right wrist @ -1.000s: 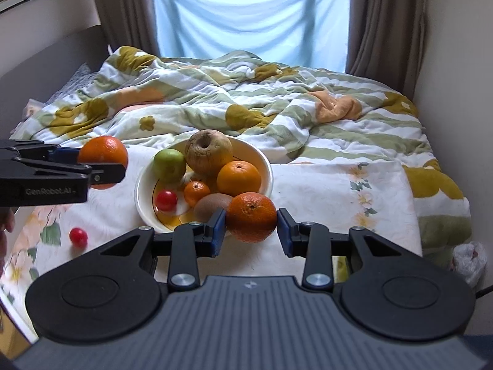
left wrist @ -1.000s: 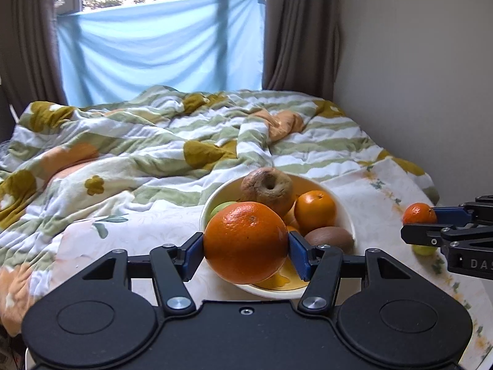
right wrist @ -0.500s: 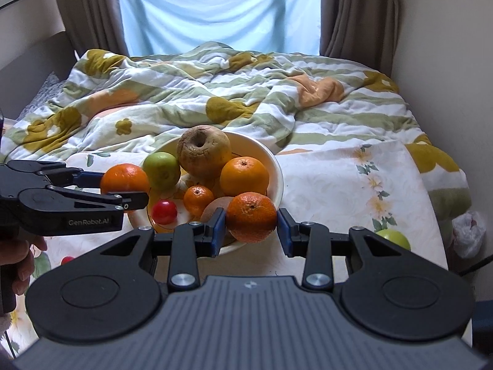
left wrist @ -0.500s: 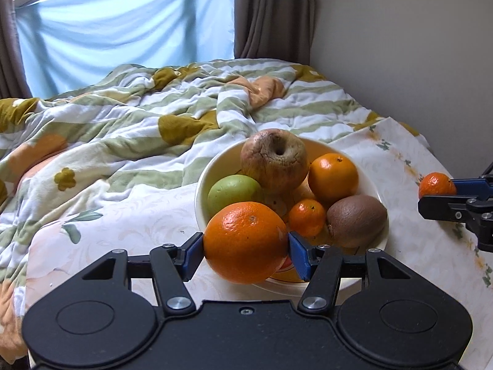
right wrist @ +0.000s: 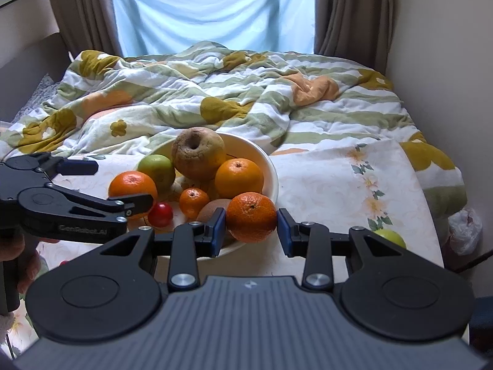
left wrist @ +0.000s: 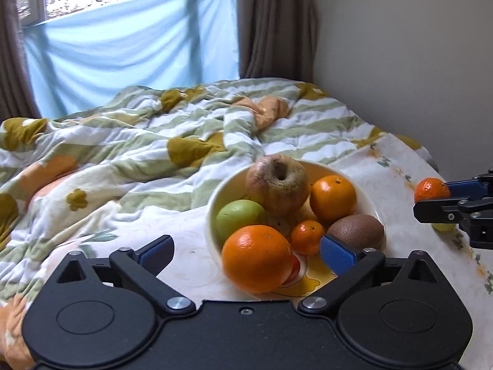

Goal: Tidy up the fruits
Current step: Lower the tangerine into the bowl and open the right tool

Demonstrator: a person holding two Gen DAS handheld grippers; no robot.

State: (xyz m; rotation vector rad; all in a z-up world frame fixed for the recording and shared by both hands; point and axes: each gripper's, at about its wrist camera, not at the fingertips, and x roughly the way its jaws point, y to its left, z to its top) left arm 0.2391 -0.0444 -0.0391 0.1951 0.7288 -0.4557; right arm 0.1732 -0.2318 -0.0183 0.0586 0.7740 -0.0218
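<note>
Over the bowl's [left wrist: 212, 212] near rim, left gripper [left wrist: 246, 251] spread wide, large orange [left wrist: 257, 257] freed, apparently settling among the fruit. Right gripper [right wrist: 251, 226] clamps a mandarin [right wrist: 252, 217] at the rim; lower before releasing, lest it roll off.

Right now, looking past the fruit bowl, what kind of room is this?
Most likely a bedroom. A rumpled quilt covers a bed running back to a window with brown curtains, and the bowl of fruit sits on a floral sheet at the near end.
</note>
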